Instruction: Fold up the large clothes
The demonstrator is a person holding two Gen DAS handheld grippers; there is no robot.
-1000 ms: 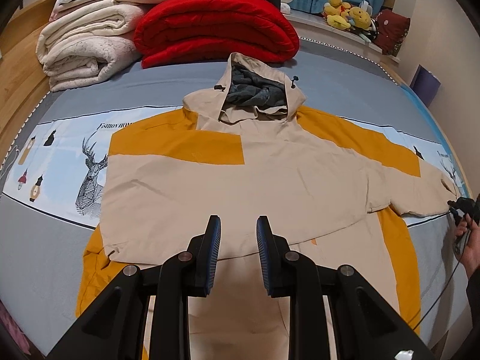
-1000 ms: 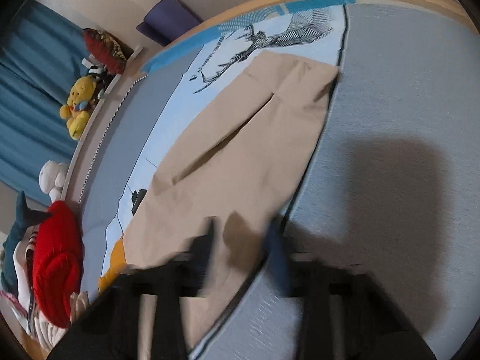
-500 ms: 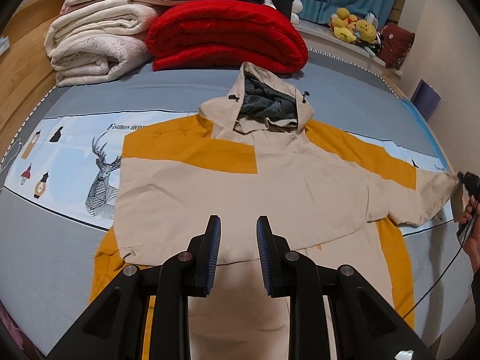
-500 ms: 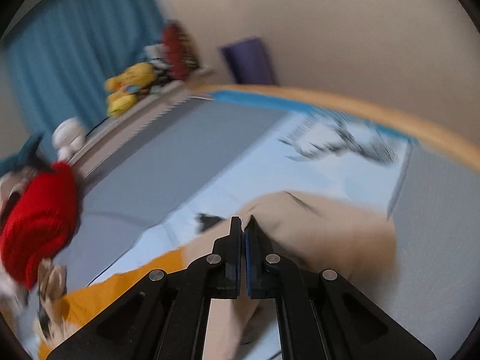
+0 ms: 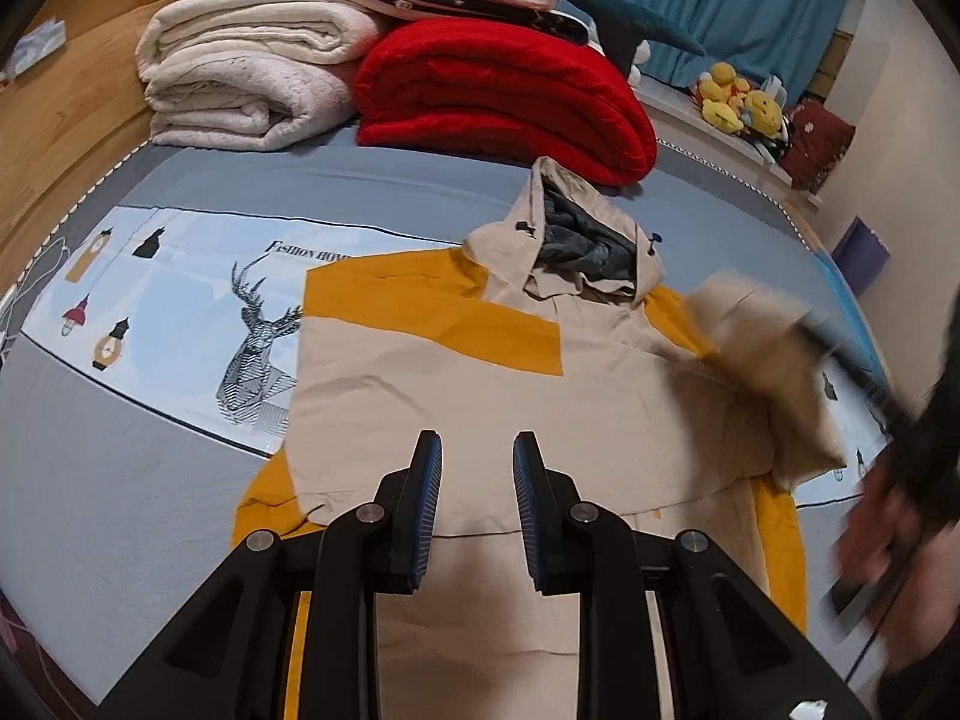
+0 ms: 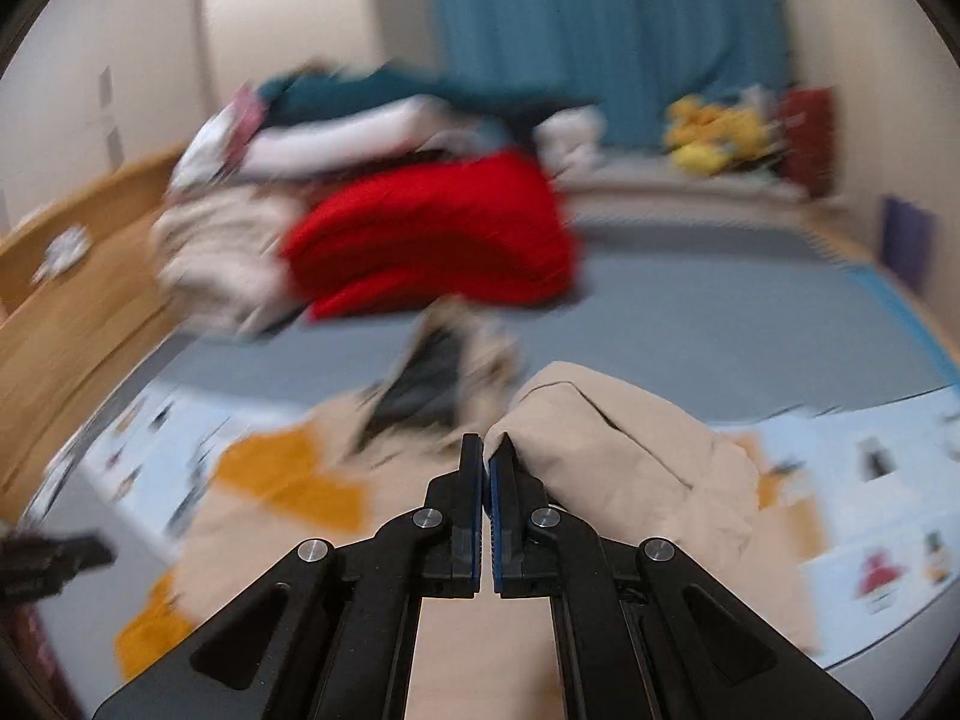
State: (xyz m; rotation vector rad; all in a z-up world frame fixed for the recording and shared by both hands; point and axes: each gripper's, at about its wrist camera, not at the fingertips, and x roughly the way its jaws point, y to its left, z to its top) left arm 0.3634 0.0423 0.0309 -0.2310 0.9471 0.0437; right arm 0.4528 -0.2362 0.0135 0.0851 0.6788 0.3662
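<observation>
A beige and orange hooded jacket (image 5: 480,372) lies flat on the bed, hood toward the folded blankets. My left gripper (image 5: 477,450) hovers over the jacket's lower middle, open by a narrow gap with nothing between its fingers. My right gripper (image 6: 487,450) is shut on the end of the jacket's beige sleeve (image 6: 624,444), which bunches up to the right of its fingers. In the left wrist view that sleeve (image 5: 762,348) is lifted and blurred over the jacket's right shoulder. A person's hand (image 5: 882,516) holds the right gripper at the right edge.
A folded red blanket (image 5: 504,102) and a stack of cream bedding (image 5: 240,90) sit at the head of the bed. The wooden bed frame (image 5: 66,120) runs along the left. Yellow plush toys (image 5: 738,105) stand by the blue curtain. A printed blue sheet (image 5: 180,312) lies under the jacket.
The right gripper closed on the sleeve end, lifted it and swung it inward over the jacket, rolling as it went. The left gripper drifted a little over the jacket, still open.
</observation>
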